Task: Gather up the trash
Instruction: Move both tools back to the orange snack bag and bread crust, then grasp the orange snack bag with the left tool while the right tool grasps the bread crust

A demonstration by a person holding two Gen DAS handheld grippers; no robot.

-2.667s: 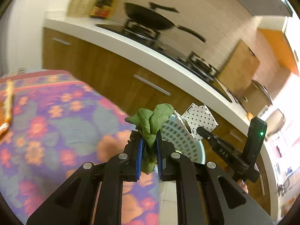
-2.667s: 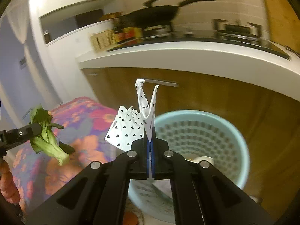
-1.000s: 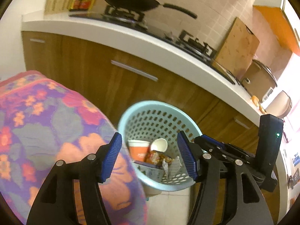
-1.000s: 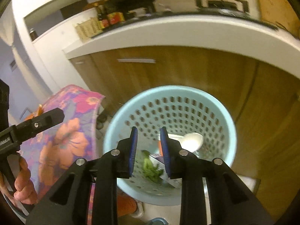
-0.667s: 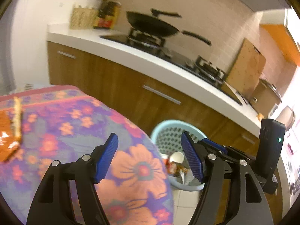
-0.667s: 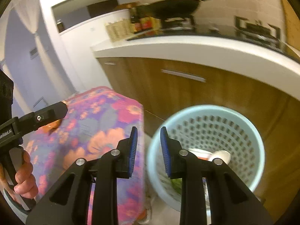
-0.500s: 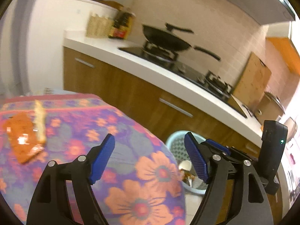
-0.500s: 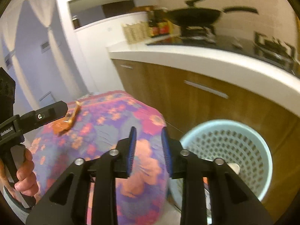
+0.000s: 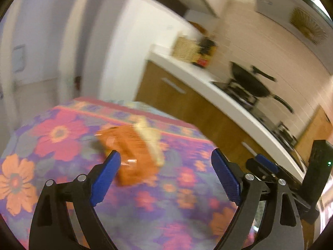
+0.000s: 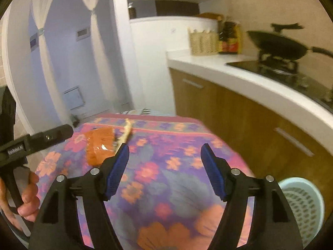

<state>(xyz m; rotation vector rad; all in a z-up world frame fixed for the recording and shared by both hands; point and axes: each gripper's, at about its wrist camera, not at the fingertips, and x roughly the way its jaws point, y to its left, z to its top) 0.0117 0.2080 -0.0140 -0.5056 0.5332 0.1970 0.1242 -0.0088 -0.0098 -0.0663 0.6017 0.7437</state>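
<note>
An orange snack wrapper (image 9: pixel 129 152) lies on the flowered tablecloth (image 9: pixel 62 141), with a pale yellow strip (image 9: pixel 149 141) along its right side. My left gripper (image 9: pixel 166 175) is open and empty, just short of the wrapper. In the right wrist view the wrapper (image 10: pixel 98 143) and the strip (image 10: pixel 126 134) lie at the table's far left. My right gripper (image 10: pixel 164 166) is open and empty above the tablecloth (image 10: pixel 166 177). The left gripper's finger (image 10: pixel 41 138) shows at the left of that view. The light blue trash basket (image 10: pixel 301 204) stands on the floor at the lower right.
A wooden kitchen counter with a white top (image 10: pixel 249 83) runs along the right. A black wok (image 10: pixel 276 43) sits on the stove. A wicker holder (image 10: pixel 203 39) and bottles (image 10: pixel 230 39) stand on the counter's far end. A curtained doorway (image 10: pixel 68 52) lies beyond the table.
Both grippers dropped the greens and the dotted paper into the basket, then swung left from the basket to the table. The right gripper has opened wide. The wrapper is now close ahead.
</note>
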